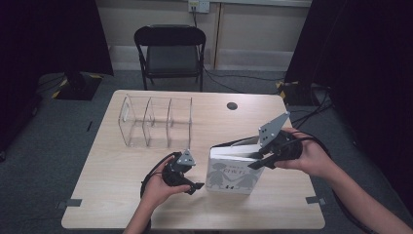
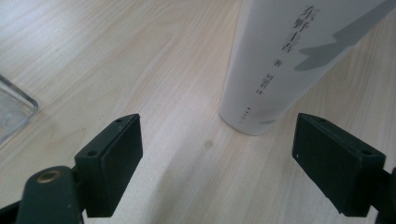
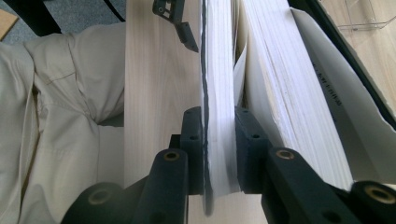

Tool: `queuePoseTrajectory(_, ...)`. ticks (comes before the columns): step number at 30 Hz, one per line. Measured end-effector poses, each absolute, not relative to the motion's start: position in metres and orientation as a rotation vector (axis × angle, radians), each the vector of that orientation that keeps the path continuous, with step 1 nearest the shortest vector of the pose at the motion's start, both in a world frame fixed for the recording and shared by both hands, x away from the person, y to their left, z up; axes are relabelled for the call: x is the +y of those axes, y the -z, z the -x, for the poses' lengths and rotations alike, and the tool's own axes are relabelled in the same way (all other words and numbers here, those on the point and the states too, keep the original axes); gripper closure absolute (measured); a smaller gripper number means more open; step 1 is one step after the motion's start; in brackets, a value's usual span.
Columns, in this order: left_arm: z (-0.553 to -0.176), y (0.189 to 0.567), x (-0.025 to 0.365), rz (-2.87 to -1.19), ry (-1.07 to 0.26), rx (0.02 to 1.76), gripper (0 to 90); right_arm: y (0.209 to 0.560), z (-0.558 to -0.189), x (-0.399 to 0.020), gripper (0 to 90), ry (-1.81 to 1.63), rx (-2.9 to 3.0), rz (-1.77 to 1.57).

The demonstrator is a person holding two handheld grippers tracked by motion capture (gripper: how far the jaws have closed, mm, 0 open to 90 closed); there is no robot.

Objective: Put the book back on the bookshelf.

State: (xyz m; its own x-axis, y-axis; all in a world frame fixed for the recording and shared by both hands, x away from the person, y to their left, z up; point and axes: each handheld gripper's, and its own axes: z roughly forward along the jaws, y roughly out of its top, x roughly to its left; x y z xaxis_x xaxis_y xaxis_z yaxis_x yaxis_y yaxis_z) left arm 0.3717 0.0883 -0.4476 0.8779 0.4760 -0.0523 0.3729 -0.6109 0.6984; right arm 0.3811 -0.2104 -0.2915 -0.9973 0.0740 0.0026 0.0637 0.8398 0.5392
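Note:
A white book with grey figures on its cover stands upright on the wooden table, its pages fanned apart at the top. My right gripper comes in from the right and is shut on the front cover and a thin sheaf of pages; in the right gripper view my right gripper has both pads pressed against that sheaf. My left gripper hovers just left of the book, open, with nothing between its fingers. In the left gripper view the book's spine rises ahead of my left gripper.
A clear plastic organiser with three compartments stands at the back left of the table; its corner lies to the left in the left gripper view. A black folding chair is beyond the table. A cable hole sits near the far edge.

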Motion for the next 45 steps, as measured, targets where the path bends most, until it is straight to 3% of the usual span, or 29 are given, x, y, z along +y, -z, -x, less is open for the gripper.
queuePoseTrajectory(21, -0.374, 0.410, 0.057, -2.345, -0.187, 0.466, 18.1, 0.288, -0.378, -0.223, 71.4, -0.901, 2.962, -0.165)
queuePoseTrajectory(45, -0.378, 0.354, 0.048, -2.391, -0.197, 0.366, 18.4, 0.309, -0.379, -0.254, 51.9, -0.936, 2.934, -0.318)
